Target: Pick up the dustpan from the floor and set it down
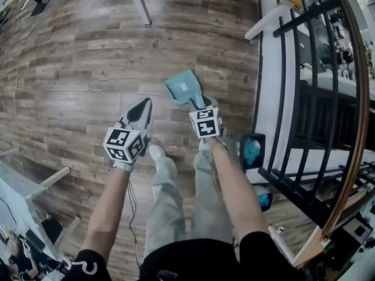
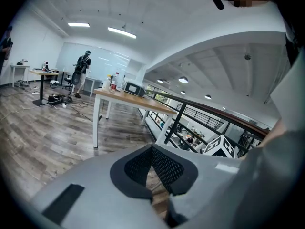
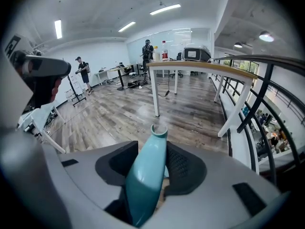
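Observation:
In the head view a teal dustpan (image 1: 183,88) lies on the wood floor ahead of my feet, pan end away from me. My right gripper (image 1: 203,106) reaches down onto its handle. In the right gripper view the teal handle (image 3: 145,180) runs up between the two black pads, which sit against it on both sides; the right gripper (image 3: 152,144) is shut on it. My left gripper (image 1: 143,105) hangs to the left of the dustpan, apart from it. In the left gripper view the left gripper (image 2: 152,148) has its fingertips together with nothing between them.
A black railing (image 1: 304,98) and a white ledge (image 1: 269,81) run along the right. A black box with something teal in it (image 1: 252,150) stands by the railing. A white table leg (image 1: 139,2) is at the far top. My shoe (image 1: 157,152) is between the grippers. People stand far back.

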